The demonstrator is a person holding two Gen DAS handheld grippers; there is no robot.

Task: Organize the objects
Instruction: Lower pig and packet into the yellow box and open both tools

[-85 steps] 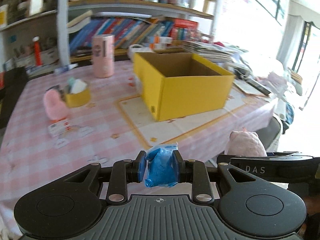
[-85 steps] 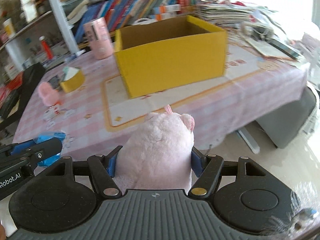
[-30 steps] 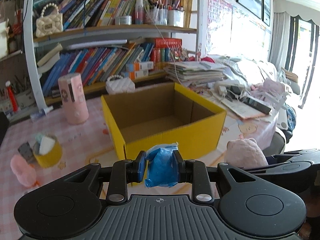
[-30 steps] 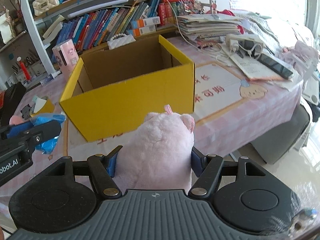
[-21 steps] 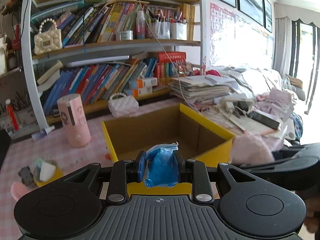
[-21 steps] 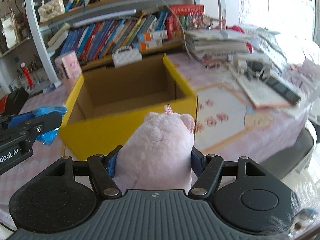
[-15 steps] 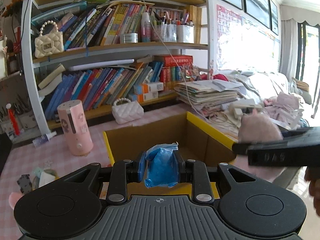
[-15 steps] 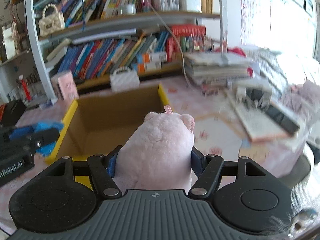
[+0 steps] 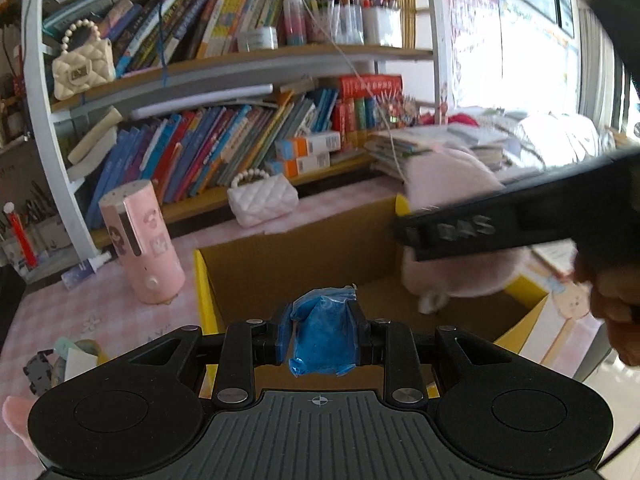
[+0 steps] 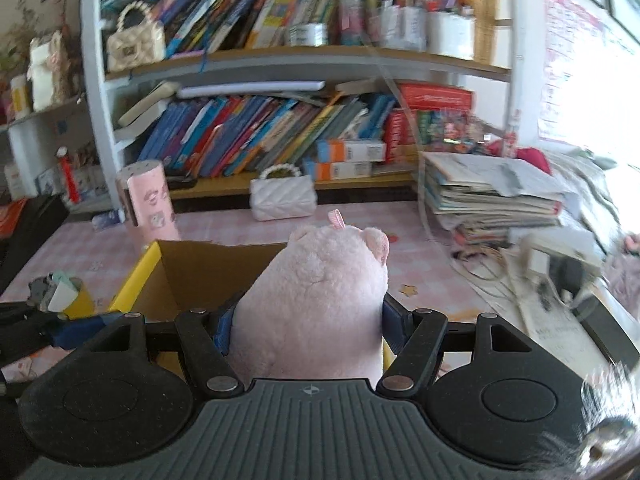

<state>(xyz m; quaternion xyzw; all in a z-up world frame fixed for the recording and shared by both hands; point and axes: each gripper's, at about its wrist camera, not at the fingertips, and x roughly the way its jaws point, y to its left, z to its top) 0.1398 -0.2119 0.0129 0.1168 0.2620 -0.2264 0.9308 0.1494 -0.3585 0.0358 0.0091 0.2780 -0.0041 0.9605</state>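
The right gripper (image 10: 308, 328) clamps a pink plush toy (image 10: 320, 296), head pointing away, over the yellow box (image 9: 296, 256). The left gripper (image 9: 322, 336), beside it, pinches a crumpled blue packet (image 9: 322, 336) upright; "DAS" marks the right gripper's finger.

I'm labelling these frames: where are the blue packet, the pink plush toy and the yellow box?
blue packet (image 9: 323, 330), left wrist view, its crinkled front.
pink plush toy (image 10: 316, 300), right wrist view, its furry back.
yellow box (image 9: 204, 300), left wrist view, its left rim.

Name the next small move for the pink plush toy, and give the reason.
Probably lower it a little and open the right hand-held gripper: the pink plush toy it clamps already hangs over the open yellow box, whose visible floor looks bare.
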